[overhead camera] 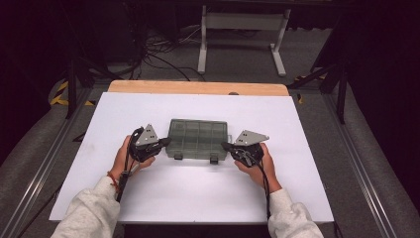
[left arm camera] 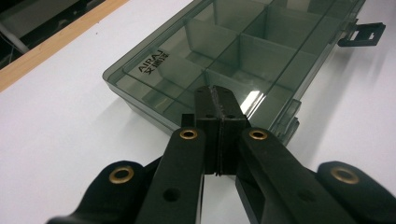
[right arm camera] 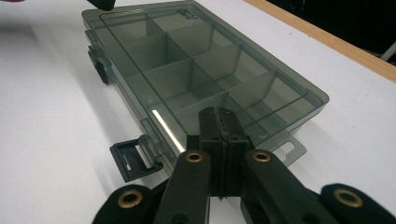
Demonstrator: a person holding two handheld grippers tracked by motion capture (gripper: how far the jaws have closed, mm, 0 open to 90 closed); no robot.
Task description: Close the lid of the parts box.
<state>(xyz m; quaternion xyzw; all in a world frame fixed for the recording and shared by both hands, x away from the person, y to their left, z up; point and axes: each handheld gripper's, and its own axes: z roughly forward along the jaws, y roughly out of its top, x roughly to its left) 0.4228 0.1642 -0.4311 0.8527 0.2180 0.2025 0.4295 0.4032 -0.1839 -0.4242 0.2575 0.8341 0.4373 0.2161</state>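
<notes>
At frame centre, the closed grey box (overhead camera: 198,139) lies on the white table (overhead camera: 148,198); the left gripper (overhead camera: 166,143) and right gripper (overhead camera: 226,146), both clenched empty, perhaps touch its ends.

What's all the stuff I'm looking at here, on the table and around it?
plastic box: one, smoky grey and see-through, lid down, empty compartments, middle of the board
latches: two, dark grey, on the box's near edge, flipped open
white board: one, covers the table top
wooden table: one, light brown, edge showing past the board
white frame: one, on the floor behind the table
cables: several, black, on the floor behind
left claw: one, black, shut, tip at the box's left end
right claw: one, black, shut, tip at the box's right end
hands: two, in pale grey sleeves
</notes>
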